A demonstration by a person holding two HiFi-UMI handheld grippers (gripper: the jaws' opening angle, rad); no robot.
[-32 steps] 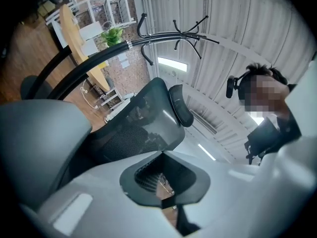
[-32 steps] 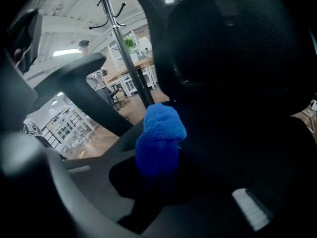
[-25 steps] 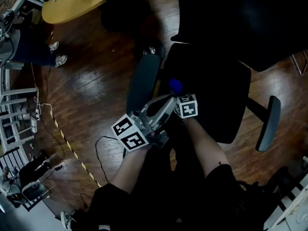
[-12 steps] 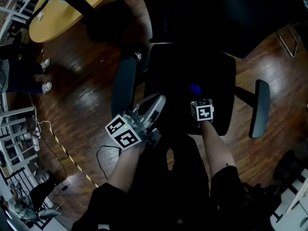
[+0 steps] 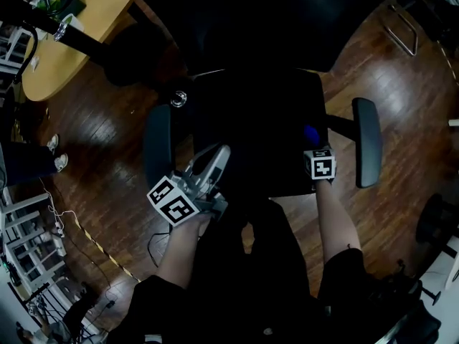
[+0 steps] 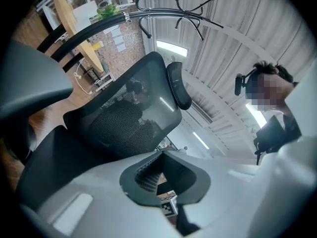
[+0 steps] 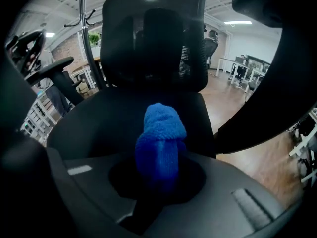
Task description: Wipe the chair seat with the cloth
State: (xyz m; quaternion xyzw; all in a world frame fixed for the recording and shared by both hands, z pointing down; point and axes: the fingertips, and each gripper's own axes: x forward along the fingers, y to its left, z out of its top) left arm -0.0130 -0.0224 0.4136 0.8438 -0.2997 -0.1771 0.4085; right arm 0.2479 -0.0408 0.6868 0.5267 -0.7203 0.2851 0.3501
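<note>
Seen from the head view, our right claw (image 5: pixel 313 146) is clenched on the blue cloth (image 5: pixel 310 135), which sits at about 3 o'clock on the black chair seat (image 5: pixel 251 135), close to that edge and just inside the armrest (image 5: pixel 367 149) on that side. In the right gripper view the cloth (image 7: pixel 161 138) stands bunched upright between the jaws of this claw (image 7: pixel 158 177), with the seat (image 7: pixel 109 118) and the backrest (image 7: pixel 153 38) spread out beyond it. We cannot tell whether the cloth presses on the seat. Our left claw (image 5: pixel 219 153) rests at about 8 o'clock on the seat, beside the other armrest (image 5: pixel 156 145). In its own view the jaws of this claw (image 6: pixel 161 152) are closed together at their tips with nothing between them. Dark wooden floor (image 5: pixel 107 156) surrounds the chair.
</note>
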